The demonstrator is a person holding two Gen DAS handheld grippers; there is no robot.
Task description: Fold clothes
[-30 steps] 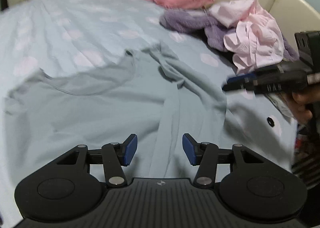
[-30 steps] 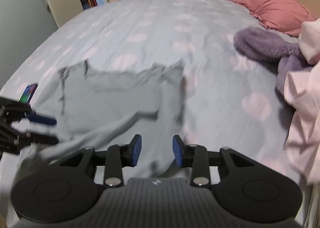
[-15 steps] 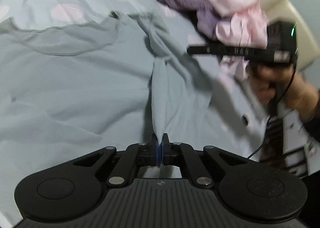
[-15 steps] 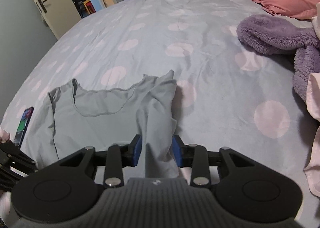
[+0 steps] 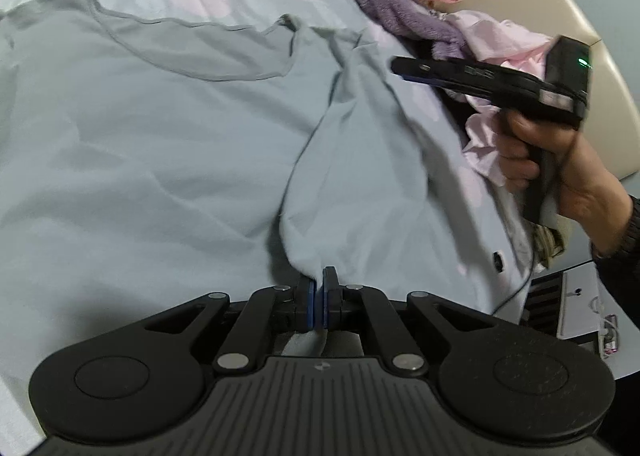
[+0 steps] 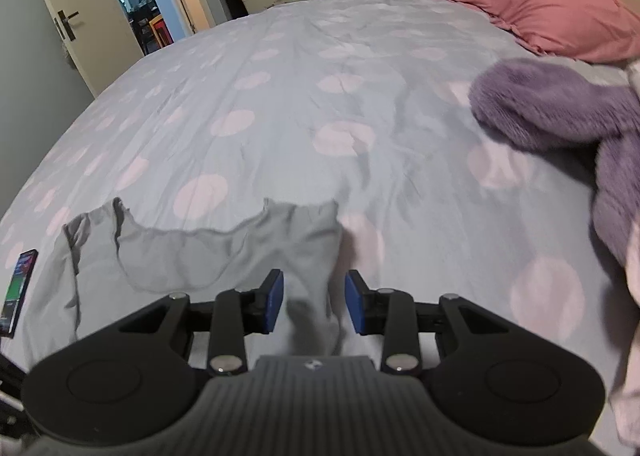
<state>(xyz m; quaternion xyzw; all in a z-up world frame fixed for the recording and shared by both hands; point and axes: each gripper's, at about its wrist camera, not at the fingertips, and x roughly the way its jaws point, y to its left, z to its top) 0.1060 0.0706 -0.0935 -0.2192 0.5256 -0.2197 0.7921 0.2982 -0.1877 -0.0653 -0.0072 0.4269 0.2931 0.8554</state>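
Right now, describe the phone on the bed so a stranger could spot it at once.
Start from the big bed with the pale blue, pink-dotted sheet. Find the grey shirt spread flat near its foot. Just past that shirt's left edge, alone by the sheet's border, lies the phone: the only slim dark slab there, with a lit, colourful screen.

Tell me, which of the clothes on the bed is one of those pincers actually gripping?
The grey shirt: the left gripper is pinched shut on its edge. The purple fleece and pink garment lie untouched.
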